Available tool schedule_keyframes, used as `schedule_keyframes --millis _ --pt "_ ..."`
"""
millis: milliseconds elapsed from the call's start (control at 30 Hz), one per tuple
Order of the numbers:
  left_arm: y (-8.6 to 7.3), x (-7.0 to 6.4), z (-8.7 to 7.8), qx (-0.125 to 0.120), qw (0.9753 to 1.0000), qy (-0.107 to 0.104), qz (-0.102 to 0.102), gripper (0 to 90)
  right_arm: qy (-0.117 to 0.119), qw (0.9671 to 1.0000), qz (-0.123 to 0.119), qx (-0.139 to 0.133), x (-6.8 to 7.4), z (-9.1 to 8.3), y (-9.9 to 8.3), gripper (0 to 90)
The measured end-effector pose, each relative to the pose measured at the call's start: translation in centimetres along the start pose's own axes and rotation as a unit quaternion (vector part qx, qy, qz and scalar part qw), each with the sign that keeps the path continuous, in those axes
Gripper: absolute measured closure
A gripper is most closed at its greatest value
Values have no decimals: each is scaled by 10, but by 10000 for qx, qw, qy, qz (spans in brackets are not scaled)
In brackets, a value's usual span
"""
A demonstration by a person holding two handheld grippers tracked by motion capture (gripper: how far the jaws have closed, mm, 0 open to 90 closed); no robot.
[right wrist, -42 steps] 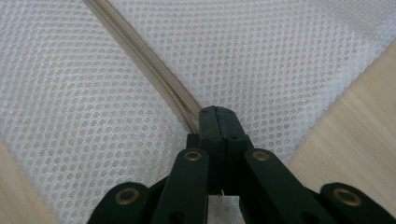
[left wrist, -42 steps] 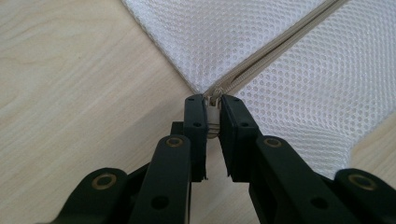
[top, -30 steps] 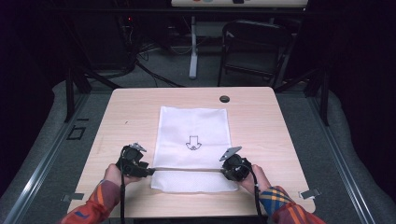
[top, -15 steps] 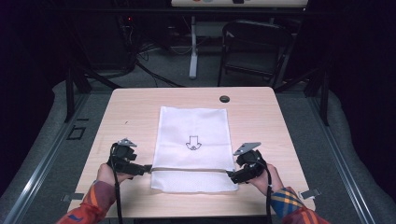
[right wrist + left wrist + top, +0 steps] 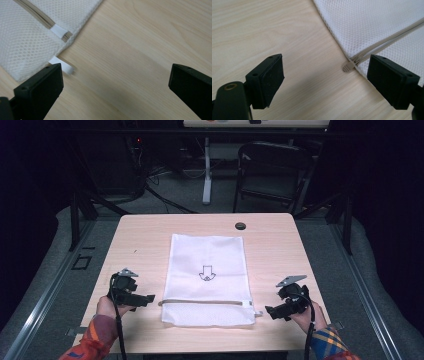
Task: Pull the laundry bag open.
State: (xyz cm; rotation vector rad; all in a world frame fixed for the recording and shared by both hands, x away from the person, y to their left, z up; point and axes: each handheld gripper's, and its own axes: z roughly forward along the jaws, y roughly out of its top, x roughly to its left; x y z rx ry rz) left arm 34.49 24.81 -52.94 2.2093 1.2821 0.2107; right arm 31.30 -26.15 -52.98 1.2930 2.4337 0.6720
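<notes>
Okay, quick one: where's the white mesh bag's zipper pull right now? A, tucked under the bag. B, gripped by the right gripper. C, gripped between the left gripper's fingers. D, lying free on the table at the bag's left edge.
D: in the left gripper view the zipper pull lies free on the table at the mesh bag edge, with the open left gripper off it.

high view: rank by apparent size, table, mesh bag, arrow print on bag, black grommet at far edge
1. table
2. mesh bag
3. arrow print
4. black grommet, smaller than the arrow print, though it sits farther from the camera, so the margin is unsure.
</notes>
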Motion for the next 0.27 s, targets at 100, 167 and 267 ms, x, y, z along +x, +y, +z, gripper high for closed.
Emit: schedule_keyframes --millis 100,167,267 --pt "-1 1 5 167 9998 75 120 130 2 10000 48 71 -5 1 -4 0" --pt "-1 1 8 232 9996 93 132 123 -35 9999 69 87 -6 1 -4 0" --pt "-1 2 10 326 9993 79 135 122 -80 9999 40 119 -8 2 -5 0"
